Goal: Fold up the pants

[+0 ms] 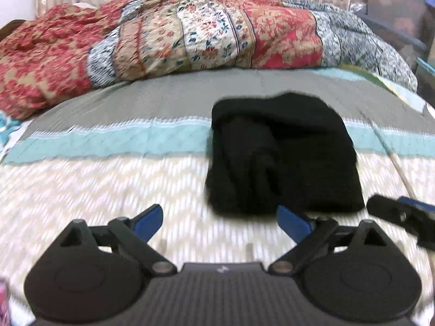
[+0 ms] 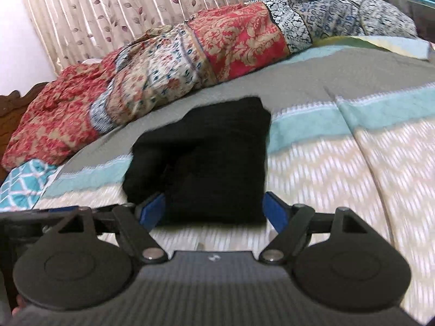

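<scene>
The black pants [image 1: 282,157] lie folded into a thick, roughly square bundle on the striped bedspread [image 1: 108,179]. My left gripper [image 1: 218,218] hovers open just short of the bundle's near left corner, with only bedspread between its blue fingers. At the right edge of the left wrist view, one of the right gripper's fingers [image 1: 399,213] pokes in beside the bundle's near right corner. In the right wrist view, the pants [image 2: 206,152] fill the middle. My right gripper [image 2: 213,205] is open, and the bundle's near edge sits between its spread fingers without being pinched.
A bunched red, cream and blue patchwork quilt [image 1: 190,35] runs along the far side of the bed, before a leaf-print curtain [image 2: 108,8]. A teal patterned cloth [image 2: 24,182] lies at the left by a wooden headboard [image 2: 11,103]. Plastic bins [image 1: 399,2] stand at the far right.
</scene>
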